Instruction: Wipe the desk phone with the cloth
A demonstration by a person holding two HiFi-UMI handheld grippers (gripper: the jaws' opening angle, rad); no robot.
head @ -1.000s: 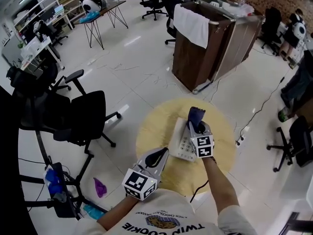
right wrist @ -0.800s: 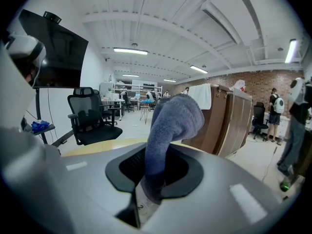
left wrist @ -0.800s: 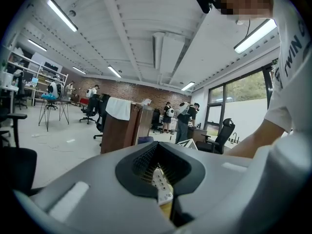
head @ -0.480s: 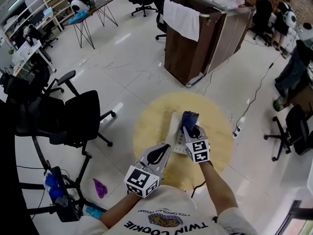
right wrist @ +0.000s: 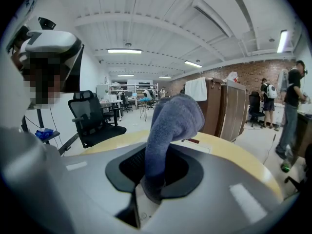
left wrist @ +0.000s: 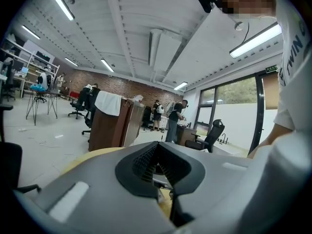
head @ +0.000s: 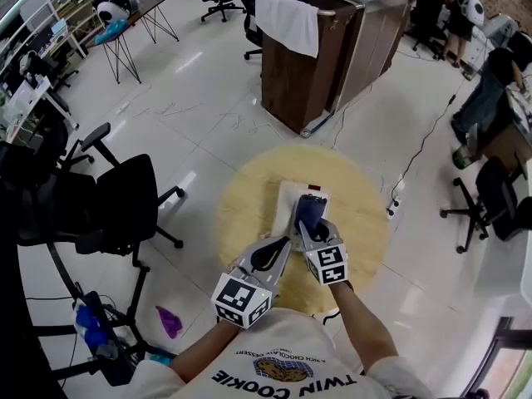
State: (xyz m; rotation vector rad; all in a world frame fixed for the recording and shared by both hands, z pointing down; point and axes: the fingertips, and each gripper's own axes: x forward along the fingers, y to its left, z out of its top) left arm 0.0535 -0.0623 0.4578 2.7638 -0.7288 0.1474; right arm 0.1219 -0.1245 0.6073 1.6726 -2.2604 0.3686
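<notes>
Surface: one round, pale wood surface (head: 357, 223) at the centre of the head view, on a white tiled floor (head: 208, 115).
Desk phone: one, white (head: 287, 204), lying on the surface just above centre frame; also seen low in the right gripper view (right wrist: 204, 143) as a flat white edge with a small red mark.
Cloth: one, dark blue (head: 307, 210), bunched and draped over the right part of the phone; in the right gripper view (right wrist: 170, 121) rising as a thick fold out of the tongs.
Tongs, count: two, each with one marker cube.
Right tongs: (head: 306, 225) over the lower right part of the phone, pinching the cloth between the pads (right wrist: 155, 168).
Left tongs: (head: 280, 244) at lower centre frame, just left of the right ones, tips reaching the phone's lower left edge; pressed together at the tips (left wrist: 157, 147), nothing gripped between them.
Cabinet: one, brown, on wheels (head: 332, 56), at top centre of the head view, well apart from the surface; one white towel (head: 287, 22) hung over its left rim.
Office chairs nearest the surface: two, black, one at left (head: 125, 198), one at the right edge (head: 490, 210).
Floor litter: one purple scrap (head: 169, 321) at lower left.
</notes>
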